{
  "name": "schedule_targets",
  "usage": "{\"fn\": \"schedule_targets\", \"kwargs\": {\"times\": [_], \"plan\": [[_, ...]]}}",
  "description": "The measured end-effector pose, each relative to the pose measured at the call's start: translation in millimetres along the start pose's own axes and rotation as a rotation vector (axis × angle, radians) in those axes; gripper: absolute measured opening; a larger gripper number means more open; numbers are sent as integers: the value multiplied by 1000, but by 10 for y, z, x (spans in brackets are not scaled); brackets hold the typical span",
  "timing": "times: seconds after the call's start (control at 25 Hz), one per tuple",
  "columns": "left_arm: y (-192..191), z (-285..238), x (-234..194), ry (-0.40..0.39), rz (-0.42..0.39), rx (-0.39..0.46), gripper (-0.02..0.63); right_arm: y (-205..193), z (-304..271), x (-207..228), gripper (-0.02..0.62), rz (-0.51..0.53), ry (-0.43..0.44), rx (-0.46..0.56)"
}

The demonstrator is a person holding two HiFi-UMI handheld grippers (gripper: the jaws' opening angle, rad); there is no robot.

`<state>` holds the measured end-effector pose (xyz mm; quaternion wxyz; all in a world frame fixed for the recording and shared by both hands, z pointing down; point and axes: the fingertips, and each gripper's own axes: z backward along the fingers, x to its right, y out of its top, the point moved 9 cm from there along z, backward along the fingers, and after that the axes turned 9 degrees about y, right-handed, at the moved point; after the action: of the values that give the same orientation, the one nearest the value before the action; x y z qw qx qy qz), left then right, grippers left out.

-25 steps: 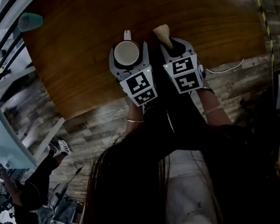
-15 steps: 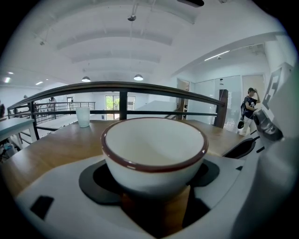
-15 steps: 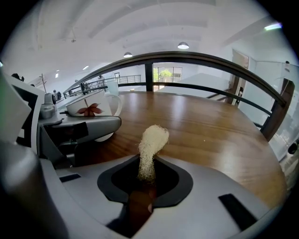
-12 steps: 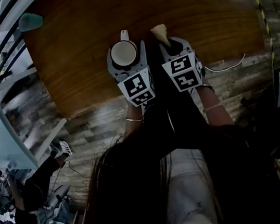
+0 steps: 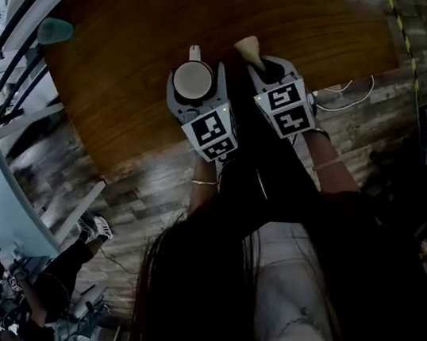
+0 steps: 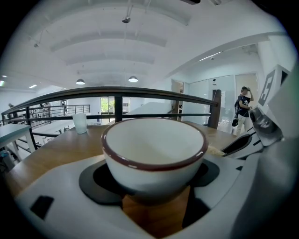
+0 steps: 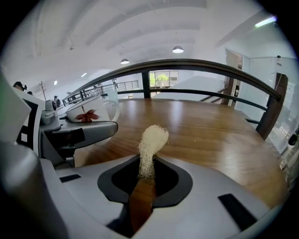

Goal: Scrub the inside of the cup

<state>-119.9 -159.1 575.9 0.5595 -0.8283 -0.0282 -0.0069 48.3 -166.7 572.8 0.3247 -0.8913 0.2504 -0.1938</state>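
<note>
Jaws of the left gripper [image 5: 196, 86] stand wide and clasp a white cup [image 6: 154, 149] with a dark red rim, its mouth up and its handle pointing away, over the near edge of a wooden table [image 5: 130, 50]. Just to its right, the right gripper [image 5: 265, 69] has narrow jaws that have just been closing. They pinch a pale fibrous scrubber [image 7: 150, 147] that sticks out ahead of them, beside the cup and apart from it.

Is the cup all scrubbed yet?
Not yet. Done: the left hand-held gripper grips the cup. In hand: the right hand-held gripper has just been closing its jaws on the scrubber, now pinched between them. Left: the scrubber is beside the cup, not inside, so all the scrubbing remains.
</note>
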Motion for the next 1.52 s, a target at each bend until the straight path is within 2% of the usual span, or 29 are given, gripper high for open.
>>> {"fn": "schedule_targets", "kwargs": {"times": [0.2,1.08,1.52], "plan": [[126,123,47,-35,-33,-14,411,41,168,-46,83,-6,-5,33],[428,640,330,-121,-149,38,411,-1,872,-285,82,27,-4,126],[573,728,378,-142,-169,57,411,205,1176,-398,83,47,8,183]]}}
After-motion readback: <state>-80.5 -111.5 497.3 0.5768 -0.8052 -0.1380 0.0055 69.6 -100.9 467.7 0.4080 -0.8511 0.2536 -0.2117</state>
